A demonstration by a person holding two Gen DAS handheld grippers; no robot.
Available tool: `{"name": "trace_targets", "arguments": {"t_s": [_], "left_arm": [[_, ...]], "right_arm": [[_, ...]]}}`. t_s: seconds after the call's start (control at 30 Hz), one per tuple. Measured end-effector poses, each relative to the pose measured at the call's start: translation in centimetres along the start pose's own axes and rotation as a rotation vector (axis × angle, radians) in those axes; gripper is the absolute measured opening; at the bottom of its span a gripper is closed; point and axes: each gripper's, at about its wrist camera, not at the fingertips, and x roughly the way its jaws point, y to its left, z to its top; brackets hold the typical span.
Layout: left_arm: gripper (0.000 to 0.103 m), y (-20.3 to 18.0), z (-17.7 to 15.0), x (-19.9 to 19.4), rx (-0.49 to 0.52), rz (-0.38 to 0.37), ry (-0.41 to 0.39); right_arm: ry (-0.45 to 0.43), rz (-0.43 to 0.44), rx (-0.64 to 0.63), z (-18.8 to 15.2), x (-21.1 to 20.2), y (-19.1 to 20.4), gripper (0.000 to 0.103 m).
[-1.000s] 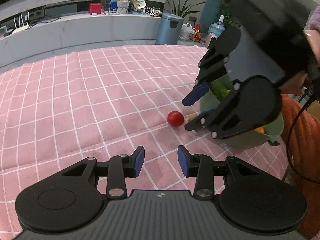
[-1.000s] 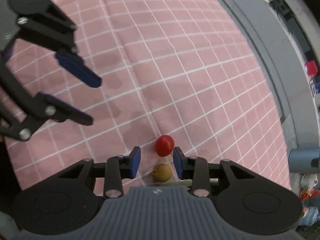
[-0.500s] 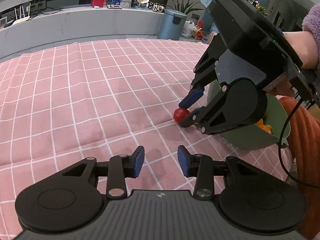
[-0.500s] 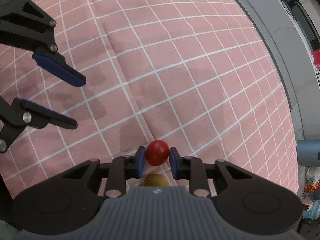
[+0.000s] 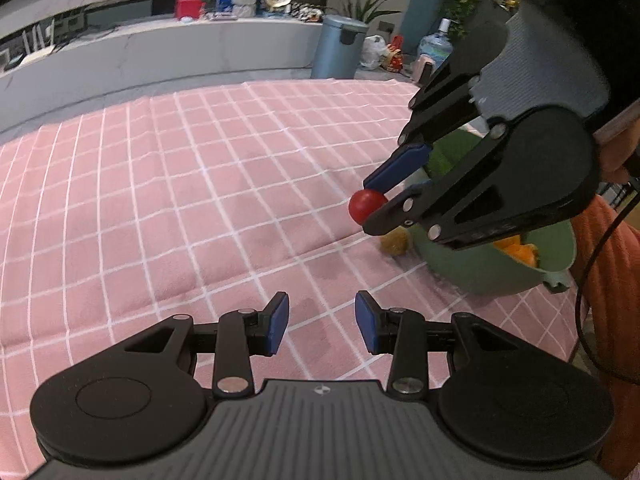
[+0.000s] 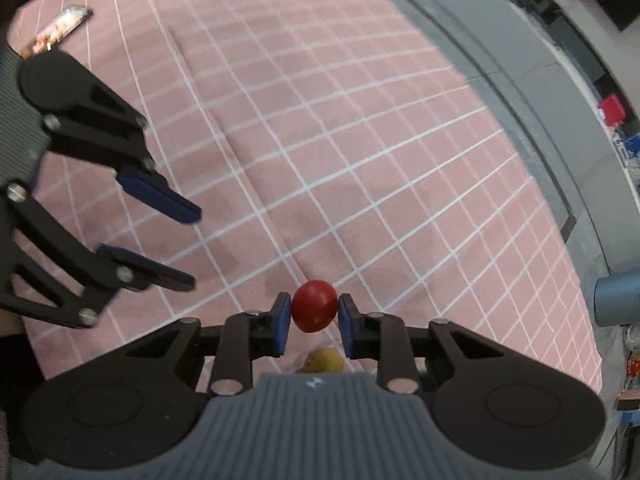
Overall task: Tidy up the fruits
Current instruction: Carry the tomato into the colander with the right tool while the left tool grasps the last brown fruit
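My right gripper (image 6: 314,312) is shut on a small red tomato (image 6: 315,311), its blue pads pressing both sides. From the left wrist view the same tomato (image 5: 365,205) hangs above the pink checked cloth in the right gripper (image 5: 374,204). A small tan round fruit (image 5: 394,240) lies on the cloth below it, beside a green bowl (image 5: 492,276) that holds orange pieces (image 5: 518,250). That tan fruit (image 6: 324,361) also peeks out under my right gripper. My left gripper (image 5: 321,322) hovers over bare cloth, open, nothing between its pads; it also appears in the right wrist view (image 6: 176,246).
The pink checked cloth (image 5: 200,200) covers the whole table. A phone-like flat object (image 6: 56,34) lies at the far end. A grey counter, a blue bin (image 5: 338,52) and a water bottle stand beyond the table. An orange sleeve (image 5: 612,280) is at the right.
My right gripper closed around the red tomato and lifted it off the cloth, leaving the tan fruit lying there. The left gripper stayed where it was.
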Motion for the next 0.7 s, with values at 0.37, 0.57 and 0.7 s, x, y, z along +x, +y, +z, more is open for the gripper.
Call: {"name": "trace_targets", "arguments": {"t_s": [0.37, 0.57, 0.7], "left_arm": [[0.046, -3.4, 1.5, 1.6, 0.225, -0.063, -0.034], [0.046, -5.1, 2.1, 4.6, 0.382, -0.063, -0.023], [0.046, -6.1, 2.0, 6.5, 0.509, -0.049, -0.009]], "right_arm": [[-0.191, -0.025, 0.338, -6.8, -8.0, -2.7, 0.021], [-0.263, -0.019, 0.587, -12.8, -9.1, -3.4, 0.021], [-0.278, -0.034, 0.719, -16.5, -8.1, -3.2, 0.021]]}}
